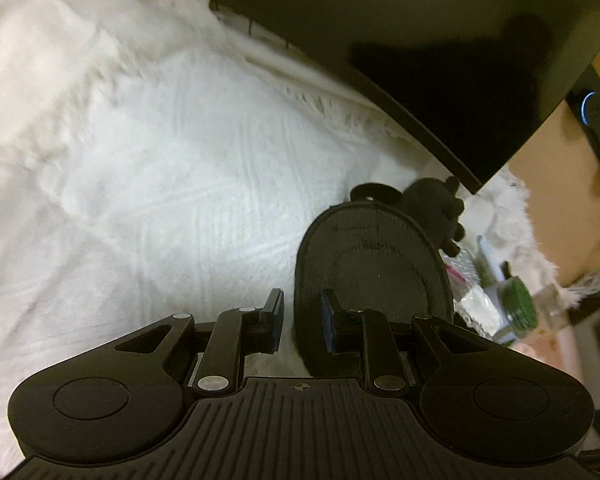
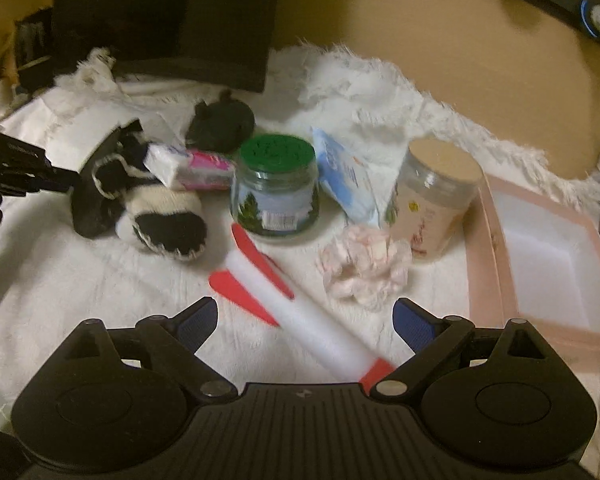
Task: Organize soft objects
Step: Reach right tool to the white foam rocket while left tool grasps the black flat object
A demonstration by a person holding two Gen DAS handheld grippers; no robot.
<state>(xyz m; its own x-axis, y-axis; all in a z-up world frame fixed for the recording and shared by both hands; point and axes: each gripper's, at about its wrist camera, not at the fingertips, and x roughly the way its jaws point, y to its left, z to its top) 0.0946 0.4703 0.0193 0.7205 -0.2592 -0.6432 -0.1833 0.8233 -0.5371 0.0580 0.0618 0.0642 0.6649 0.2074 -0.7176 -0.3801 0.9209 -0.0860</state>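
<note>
On our left, the left gripper (image 1: 300, 318) is pinched narrow on the edge of a dark slipper (image 1: 374, 264), which stands up from the jaws over the white blanket (image 1: 140, 184). Its mate, the furry slipper (image 2: 160, 216), lies on the blanket at the far left of the right wrist view.

Moving right, the foam rocket (image 2: 300, 312) lies on a diagonal, fins up-left, red tip down-right, its body crossing between the jaws of the right gripper (image 2: 306, 326), which stand wide and do not touch it. The right hand is plainly nearer.

Right again sit the pink scrunchie (image 2: 364, 276) and the pink tray (image 2: 540, 248), empty. We judge a roll to cross the rocket's axis comes first.
</note>
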